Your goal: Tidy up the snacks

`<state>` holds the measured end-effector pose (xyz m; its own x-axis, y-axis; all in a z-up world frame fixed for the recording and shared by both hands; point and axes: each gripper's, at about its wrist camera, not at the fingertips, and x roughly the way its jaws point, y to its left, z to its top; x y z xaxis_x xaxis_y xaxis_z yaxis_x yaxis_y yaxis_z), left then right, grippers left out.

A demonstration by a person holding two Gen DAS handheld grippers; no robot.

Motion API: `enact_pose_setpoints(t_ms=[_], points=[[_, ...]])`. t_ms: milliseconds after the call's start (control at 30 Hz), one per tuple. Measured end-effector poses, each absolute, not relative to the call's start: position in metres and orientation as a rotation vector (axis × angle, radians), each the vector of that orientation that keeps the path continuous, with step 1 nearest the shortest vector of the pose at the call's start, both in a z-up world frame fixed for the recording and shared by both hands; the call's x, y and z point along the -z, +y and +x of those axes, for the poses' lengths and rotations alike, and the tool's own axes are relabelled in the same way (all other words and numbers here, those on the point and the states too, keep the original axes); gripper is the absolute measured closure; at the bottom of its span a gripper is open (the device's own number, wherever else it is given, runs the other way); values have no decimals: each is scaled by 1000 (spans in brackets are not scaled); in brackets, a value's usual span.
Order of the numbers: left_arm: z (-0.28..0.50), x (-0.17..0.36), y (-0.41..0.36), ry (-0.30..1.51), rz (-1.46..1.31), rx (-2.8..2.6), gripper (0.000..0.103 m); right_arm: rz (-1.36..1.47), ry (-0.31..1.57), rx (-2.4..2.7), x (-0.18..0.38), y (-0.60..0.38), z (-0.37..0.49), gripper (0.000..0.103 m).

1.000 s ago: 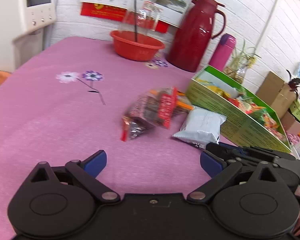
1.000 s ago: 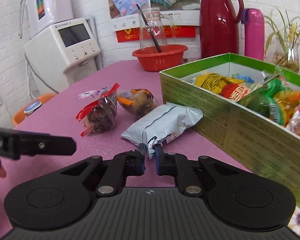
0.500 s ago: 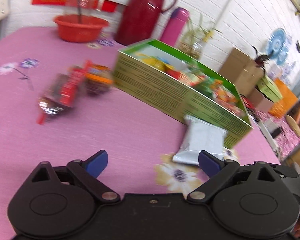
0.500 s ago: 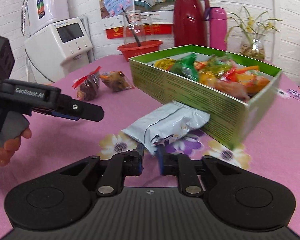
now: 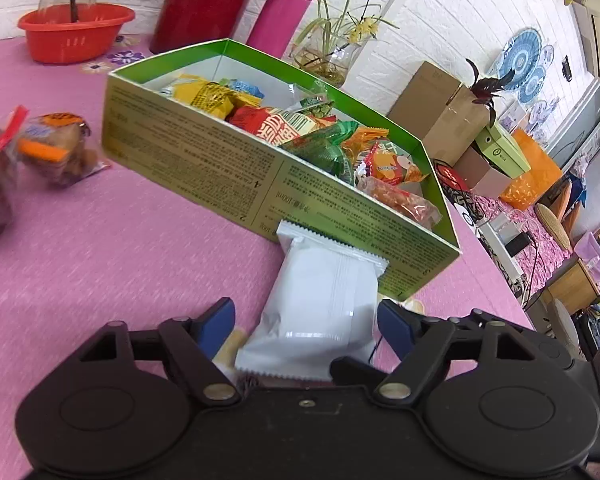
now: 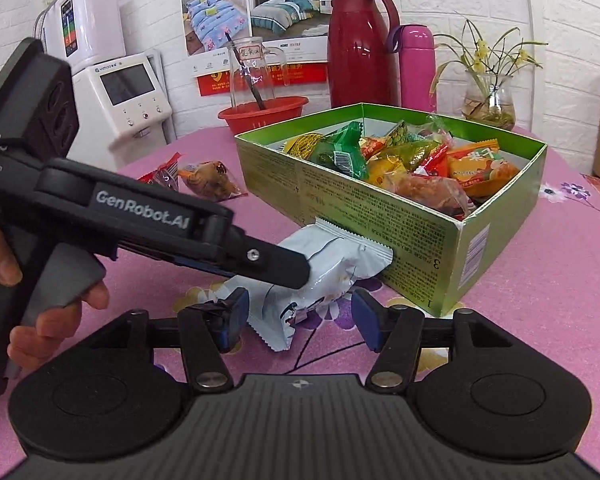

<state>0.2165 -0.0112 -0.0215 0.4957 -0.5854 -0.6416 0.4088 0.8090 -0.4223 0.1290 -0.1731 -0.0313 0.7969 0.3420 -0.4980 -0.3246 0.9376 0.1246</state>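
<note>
A white snack packet [image 5: 320, 304] lies on the pink tablecloth, its far end against the green box [image 5: 204, 168] full of wrapped snacks. My left gripper [image 5: 306, 326] is open with the packet between its blue pads, apart from them. In the right wrist view the packet [image 6: 332, 264] lies in front of my right gripper [image 6: 298, 318], which is open with the packet's near end between its pads. The left gripper [image 6: 284, 268] reaches over the packet from the left. The box [image 6: 380, 216] stands behind.
Two clear-wrapped snacks [image 5: 56, 148] lie left of the box, also in the right wrist view [image 6: 208, 178]. A red bowl [image 5: 76, 32], red thermos [image 6: 356, 48], pink bottle [image 6: 416, 68] and plant vase [image 6: 488, 96] stand at the back. The table edge is at the right.
My right gripper has opened and let go of the white packet. My left gripper has swung right and closed in around the packet. The box looks nearer.
</note>
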Motion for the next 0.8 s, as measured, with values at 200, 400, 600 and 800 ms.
enact_pose_setpoints(t_ms=[200,400,600,800], points=[[223,23,-23,861,-195,633,27,82,585,-387,38,-175,143,14],[210,21,-27,847,-171,617,43,74,581,-382,35,-171,132,36],[186,3,-22,797,-158,611,46,56,530,-402,19,-167,108,37],[173,-45,-14,680,-160,617,47,19,396,-414,-19,-164,98,38]])
